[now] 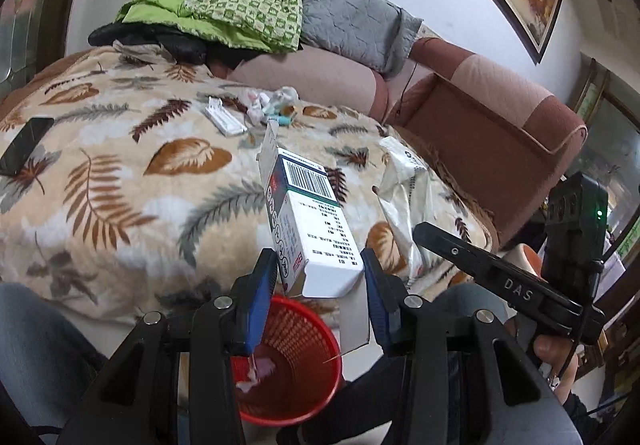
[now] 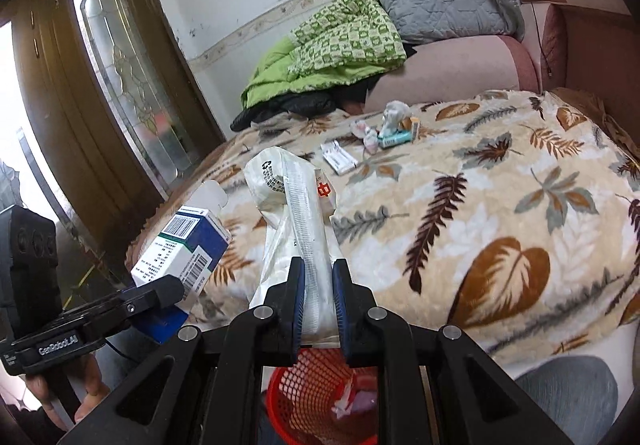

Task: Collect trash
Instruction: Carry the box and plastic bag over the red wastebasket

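My left gripper (image 1: 320, 265) is shut on a white and blue cardboard box (image 1: 308, 217) with a barcode, held above the red mesh trash basket (image 1: 296, 361). The box also shows in the right wrist view (image 2: 180, 249). My right gripper (image 2: 318, 273) is shut on a white plastic bag (image 2: 296, 205), held over the same basket (image 2: 320, 393); the bag also shows in the left wrist view (image 1: 404, 189). The basket holds some paper scraps. More small trash (image 1: 268, 105) and a flat white box (image 1: 226, 119) lie far back on the leaf-patterned blanket (image 1: 120, 165).
A black phone (image 1: 24, 145) lies at the blanket's left edge. Green quilt (image 1: 224, 9) and grey cushion (image 1: 352, 21) are piled on the pink sofa (image 1: 480, 125) behind. A wooden glass door (image 2: 120, 85) stands to the left. My knees flank the basket.
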Tool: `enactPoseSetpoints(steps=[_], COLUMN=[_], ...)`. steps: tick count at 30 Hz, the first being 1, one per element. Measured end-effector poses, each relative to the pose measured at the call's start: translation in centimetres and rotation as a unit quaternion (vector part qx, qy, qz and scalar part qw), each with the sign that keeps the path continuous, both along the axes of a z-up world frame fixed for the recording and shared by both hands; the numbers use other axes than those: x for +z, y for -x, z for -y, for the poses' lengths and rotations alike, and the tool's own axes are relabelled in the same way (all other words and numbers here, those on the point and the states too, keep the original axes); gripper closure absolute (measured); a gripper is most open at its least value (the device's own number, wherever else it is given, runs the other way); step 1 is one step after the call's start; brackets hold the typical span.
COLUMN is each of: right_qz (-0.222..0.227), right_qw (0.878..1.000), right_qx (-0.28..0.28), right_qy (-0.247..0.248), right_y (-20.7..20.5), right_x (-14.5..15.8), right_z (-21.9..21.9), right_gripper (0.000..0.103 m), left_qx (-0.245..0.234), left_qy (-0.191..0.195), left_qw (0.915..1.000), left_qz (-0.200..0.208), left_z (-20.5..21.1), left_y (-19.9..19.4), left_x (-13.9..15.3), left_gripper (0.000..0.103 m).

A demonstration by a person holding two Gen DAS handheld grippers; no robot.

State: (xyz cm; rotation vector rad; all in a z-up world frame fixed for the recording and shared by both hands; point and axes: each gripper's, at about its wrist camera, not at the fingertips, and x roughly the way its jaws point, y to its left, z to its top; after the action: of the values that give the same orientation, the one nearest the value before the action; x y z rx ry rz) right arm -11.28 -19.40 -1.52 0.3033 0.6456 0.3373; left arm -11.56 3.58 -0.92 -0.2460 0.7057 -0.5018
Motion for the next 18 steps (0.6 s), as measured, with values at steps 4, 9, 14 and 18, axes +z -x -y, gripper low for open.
enactPoseSetpoints(steps=[4, 9, 14, 18], right_qz=[-0.015, -0.031, -0.045, -0.053], right_qw=[1.000, 0.999, 0.999, 0.999], right_qx=[0.003, 0.008, 0.011, 0.010], right_qy=[-0.004, -0.003, -0.001, -0.003], right_y=[0.6, 1.0, 1.3, 1.4], right_x=[-0.8, -1.7, -2.4, -2.9], right_z=[-0.3, -0.8, -0.8, -0.7], right_gripper=[0.088, 0.088, 0.088, 0.088], left_qx=[-0.005, -0.007, -0.007, -0.010], left_qy=[-0.001, -0.012, -0.018, -0.019], left_qw=[0.9999, 0.9997, 0.9994, 0.9990], left_qz=[-0.011, -0.018, -0.030, -0.039], left_z=[0.1, 0.5, 0.6, 0.5], left_y=[0.7, 1.1, 1.2, 1.2], left_x=[-0.6, -1.2, -1.9, -2.3], left_gripper=[0.062, 0.062, 0.062, 0.062])
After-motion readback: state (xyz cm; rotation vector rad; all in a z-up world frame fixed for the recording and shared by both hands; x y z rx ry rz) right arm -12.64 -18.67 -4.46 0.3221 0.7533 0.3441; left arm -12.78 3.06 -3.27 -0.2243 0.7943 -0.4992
